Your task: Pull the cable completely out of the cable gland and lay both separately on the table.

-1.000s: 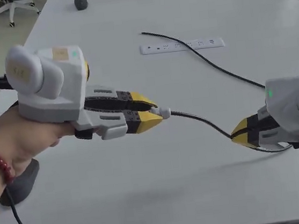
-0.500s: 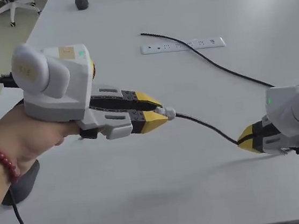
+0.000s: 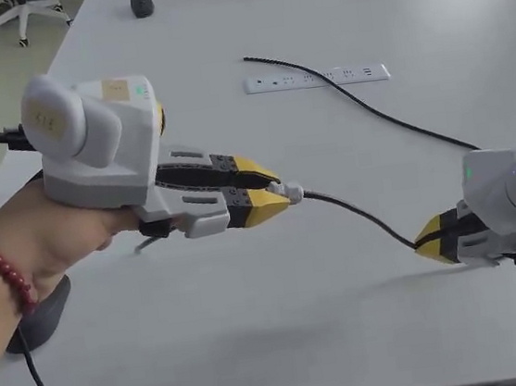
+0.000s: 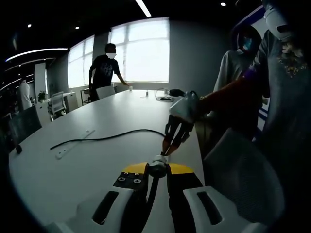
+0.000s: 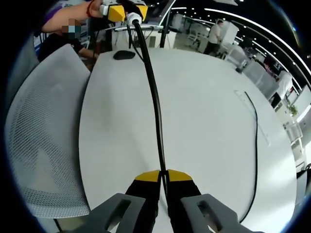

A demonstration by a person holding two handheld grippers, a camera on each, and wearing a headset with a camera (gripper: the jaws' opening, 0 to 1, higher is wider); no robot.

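A thin black cable [image 3: 363, 215] hangs in a shallow sag above the table [image 3: 255, 333], one end still seated in a small white gland [image 3: 291, 192] just left of centre in the head view. From the gland the cable drops toward 4 o'clock. Beyond that its free tail lies on the table and runs toward 11 o'clock, past a white power strip [image 3: 315, 78].

The left gripper [image 3: 272, 194] has its yellow-tipped jaws closed down on the gland, which pokes out from between them in the left gripper view [image 4: 158, 164]. The right gripper [image 3: 428, 234], at 4 o'clock from the gland, has its jaws pinched together on the cable, which in its own view runs straight ahead to 12 o'clock [image 5: 153, 97].

The cable looks light, limp and smooth-jacketed, so it would probably slide in a loose pinch. A firm hold close to the gland, pulled in line with its bore, seems the surest way. The gland appears small, hard and light, best clamped across its body, and its inner seal may drag on the jacket. The cable is not yet out, and neither part lies on the table on its own.

A dark round object [image 3: 141, 5] sits at the table's far edge, at 11 o'clock.
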